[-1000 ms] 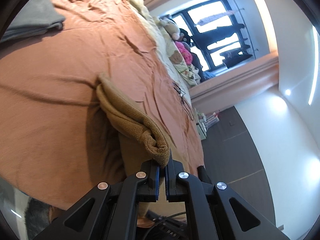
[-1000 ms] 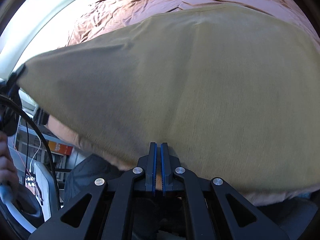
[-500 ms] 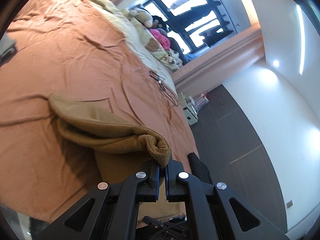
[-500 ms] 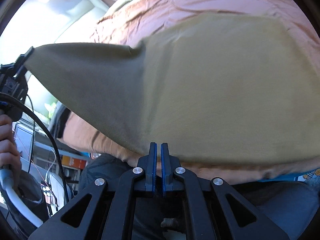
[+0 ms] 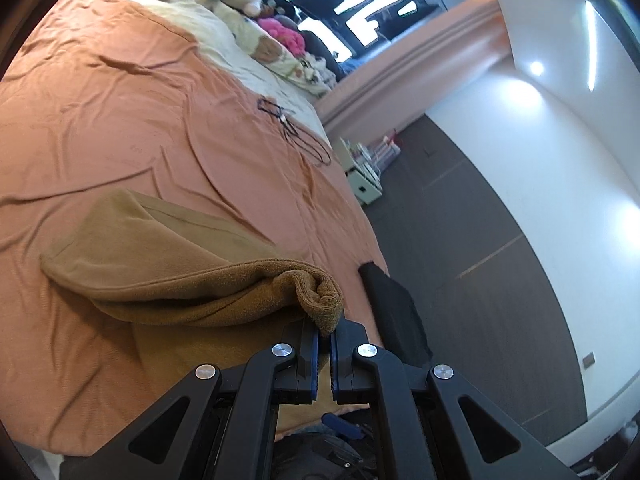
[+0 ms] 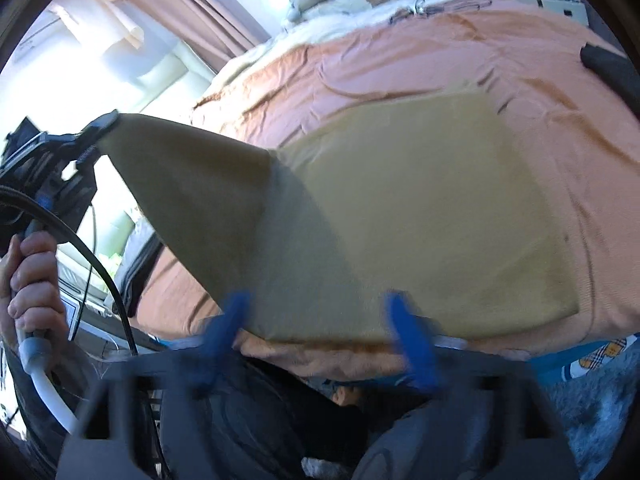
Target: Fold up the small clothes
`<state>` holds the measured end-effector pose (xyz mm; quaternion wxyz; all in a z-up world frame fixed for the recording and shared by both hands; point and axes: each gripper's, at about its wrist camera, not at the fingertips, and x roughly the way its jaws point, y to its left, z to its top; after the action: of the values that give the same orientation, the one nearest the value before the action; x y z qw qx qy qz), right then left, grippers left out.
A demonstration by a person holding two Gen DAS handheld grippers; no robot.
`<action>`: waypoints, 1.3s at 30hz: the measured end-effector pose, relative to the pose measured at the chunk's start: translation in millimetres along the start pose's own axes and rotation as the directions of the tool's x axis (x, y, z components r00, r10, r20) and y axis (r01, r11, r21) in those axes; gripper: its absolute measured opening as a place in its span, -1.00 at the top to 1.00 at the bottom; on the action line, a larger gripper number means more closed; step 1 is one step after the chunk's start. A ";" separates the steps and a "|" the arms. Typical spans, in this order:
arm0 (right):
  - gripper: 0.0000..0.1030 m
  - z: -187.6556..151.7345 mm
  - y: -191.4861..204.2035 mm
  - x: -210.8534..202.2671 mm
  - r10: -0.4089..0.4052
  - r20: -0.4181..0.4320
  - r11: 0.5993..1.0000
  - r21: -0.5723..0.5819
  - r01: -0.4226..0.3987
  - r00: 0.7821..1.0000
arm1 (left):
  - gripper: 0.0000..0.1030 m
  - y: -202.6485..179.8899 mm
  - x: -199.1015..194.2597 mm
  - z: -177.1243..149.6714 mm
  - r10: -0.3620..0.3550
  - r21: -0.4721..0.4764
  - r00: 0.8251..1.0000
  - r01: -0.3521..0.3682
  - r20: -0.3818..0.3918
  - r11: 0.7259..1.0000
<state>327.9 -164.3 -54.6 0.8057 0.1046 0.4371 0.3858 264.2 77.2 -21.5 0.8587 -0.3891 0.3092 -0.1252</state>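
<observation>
One tan garment (image 6: 420, 216) on an orange bedspread (image 5: 120, 120) — left gripper (image 5: 324, 332) jaws clamped on it, right gripper (image 6: 320, 340) jaws opening.

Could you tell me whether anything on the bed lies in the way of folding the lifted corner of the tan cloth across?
Nothing visible does. The left gripper holds the tan cloth by its corner; the orange bedspread beyond is bare. The black cord lies farther off.

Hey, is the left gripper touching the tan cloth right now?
Touching. The left wrist view shows the left gripper with its jaws shut on a bunched corner of the tan cloth.
</observation>
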 end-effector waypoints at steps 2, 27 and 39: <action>-0.58 -3.0 -0.4 -6.1 0.014 0.009 1.000 0.007 -0.014 1.000 | 0.94 -6.3 12.2 -2.4 0.001 0.015 1.000 -0.001 -0.027 1.000; -0.58 -42.4 -52.4 -108.4 -0.078 0.105 0.989 0.131 0.064 0.991 | 0.93 -51.0 146.3 -80.4 -0.032 0.076 0.935 0.063 -0.354 0.995; -0.58 -44.1 -62.3 -113.4 -0.094 0.069 0.983 0.163 0.081 0.993 | 0.08 -43.3 177.8 -98.7 -0.029 0.027 0.893 0.046 -0.448 0.999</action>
<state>290.1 -295.0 -41.6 0.8269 0.1640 0.4399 0.3095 341.5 -91.0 -116.3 0.7690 -0.3398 0.4884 -0.2337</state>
